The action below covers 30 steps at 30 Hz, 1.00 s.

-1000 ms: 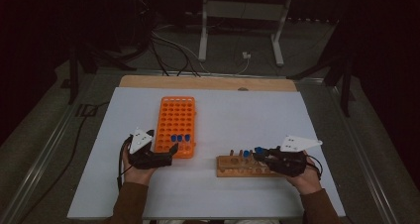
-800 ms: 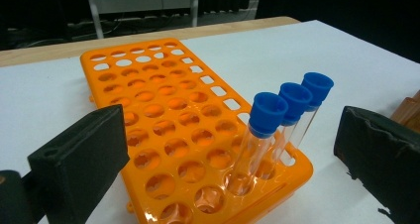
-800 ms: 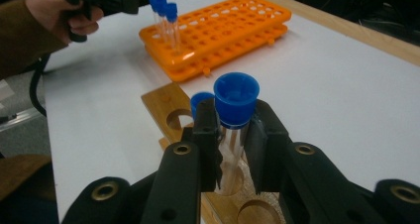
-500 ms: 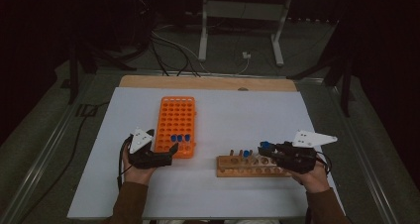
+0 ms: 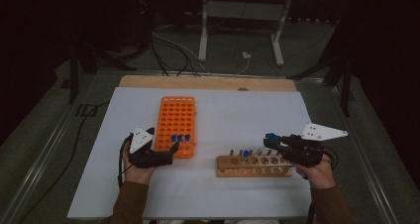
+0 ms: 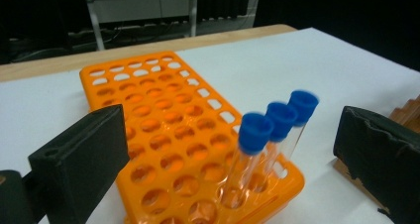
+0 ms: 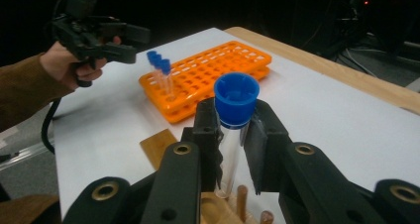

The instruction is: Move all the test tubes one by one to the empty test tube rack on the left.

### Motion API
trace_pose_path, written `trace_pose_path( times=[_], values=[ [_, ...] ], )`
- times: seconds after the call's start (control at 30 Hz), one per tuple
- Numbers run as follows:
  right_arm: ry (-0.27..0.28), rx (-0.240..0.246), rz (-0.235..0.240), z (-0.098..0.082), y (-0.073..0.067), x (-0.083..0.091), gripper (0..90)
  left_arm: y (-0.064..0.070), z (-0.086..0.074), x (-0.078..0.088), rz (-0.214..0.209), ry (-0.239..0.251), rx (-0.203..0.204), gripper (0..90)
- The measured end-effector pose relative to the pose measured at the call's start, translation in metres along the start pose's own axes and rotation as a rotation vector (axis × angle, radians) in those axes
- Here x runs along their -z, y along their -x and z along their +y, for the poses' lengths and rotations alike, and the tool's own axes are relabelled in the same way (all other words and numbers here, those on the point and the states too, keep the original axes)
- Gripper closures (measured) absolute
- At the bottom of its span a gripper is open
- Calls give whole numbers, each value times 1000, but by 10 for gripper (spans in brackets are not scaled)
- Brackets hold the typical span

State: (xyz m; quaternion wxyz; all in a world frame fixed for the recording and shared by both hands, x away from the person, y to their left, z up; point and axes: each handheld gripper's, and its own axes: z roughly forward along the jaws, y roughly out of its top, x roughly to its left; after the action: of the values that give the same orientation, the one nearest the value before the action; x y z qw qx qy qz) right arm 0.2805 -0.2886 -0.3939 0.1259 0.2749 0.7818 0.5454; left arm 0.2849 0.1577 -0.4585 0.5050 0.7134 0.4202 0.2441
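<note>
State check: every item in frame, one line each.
Right gripper: shut on a blue-capped tube, held upright above the wooden rack.
Left gripper: open, beside the orange rack.
Orange rack: flat on the table, three capped tubes standing in it.
Wooden rack: most holes empty.

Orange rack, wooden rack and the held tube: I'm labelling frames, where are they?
orange rack (image 5: 177, 116), high view, bare far holes.
wooden rack (image 5: 257, 171), high view, front face.
held tube (image 7: 236, 99), right gripper view, blue cap.
</note>
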Motion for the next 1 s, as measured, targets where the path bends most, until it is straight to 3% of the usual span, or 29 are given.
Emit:
trace_pose_path(
  times=[0.23,0.5,0.73,1.0],
  values=[
    [-12,-6,-27,5,4,-10,770,9,12,2,-17,13,-23,47],
    [-22,-35,-33,10,7,-27,769,21,24,-7,-65,-17,-51,47],
    [-24,-34,-25,20,3,-42,769,35,34,-14,-89,-5,-76,58],
    [-36,-31,-19,30,-3,-63,770,48,42,-27,-115,-13,-71,78]
  ],
)
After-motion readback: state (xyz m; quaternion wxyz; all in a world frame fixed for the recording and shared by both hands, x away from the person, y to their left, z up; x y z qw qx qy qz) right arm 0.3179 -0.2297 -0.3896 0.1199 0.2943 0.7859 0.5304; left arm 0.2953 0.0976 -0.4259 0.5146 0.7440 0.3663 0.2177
